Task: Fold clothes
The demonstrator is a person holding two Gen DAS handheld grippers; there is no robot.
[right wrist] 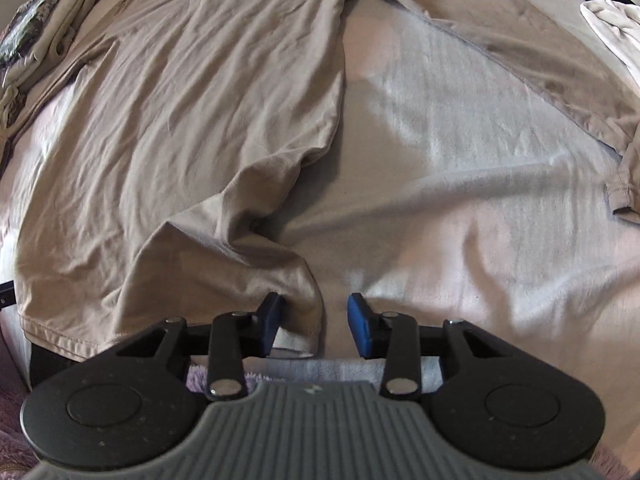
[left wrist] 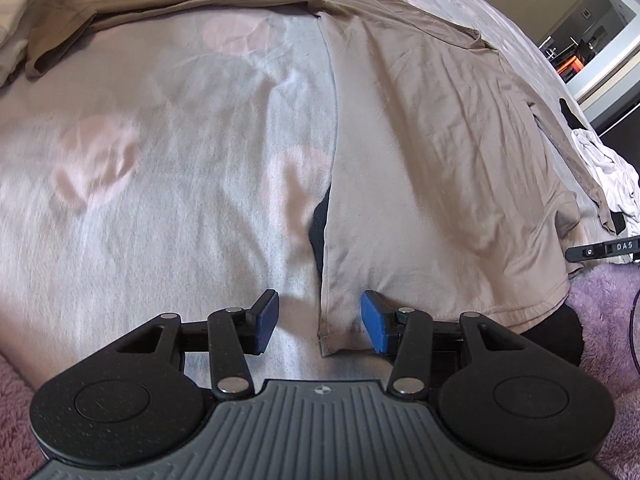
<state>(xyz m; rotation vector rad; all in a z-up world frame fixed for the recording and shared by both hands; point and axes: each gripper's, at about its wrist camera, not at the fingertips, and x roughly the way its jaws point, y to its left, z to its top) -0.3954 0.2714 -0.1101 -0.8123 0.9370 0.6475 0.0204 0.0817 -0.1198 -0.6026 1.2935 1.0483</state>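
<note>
Shirt (left wrist: 432, 152) lies spread flat on the sheet (left wrist: 168, 168), a tan long-sleeved one, hem towards the near edge of the bed, collar far away. From the left wrist view, one sleeve (left wrist: 180, 4) runs out sideways across the top, its cuff close to a stack of folded clothes (left wrist: 12, 20). Left gripper (left wrist: 318, 326) points down at the hem corner, jaws partly apart, the corner sitting in the gap; the right blue pad (left wrist: 374, 328) is over the cloth, the left one over bare sheet, and neither is seen to press on the fabric. In the right wrist view, the right gripper (right wrist: 312, 330) is likewise half spread over the other hem corner (right wrist: 304, 320), which lies rumpled and bunched up between the pads; the left pad (right wrist: 270, 330) is right against the fold, but whether it touches is hard to say. The other sleeve (right wrist: 540, 64) stretches off to the far right. A crumpled white garment (right wrist: 612, 24) lies at the bed's edge beyond it.
</note>
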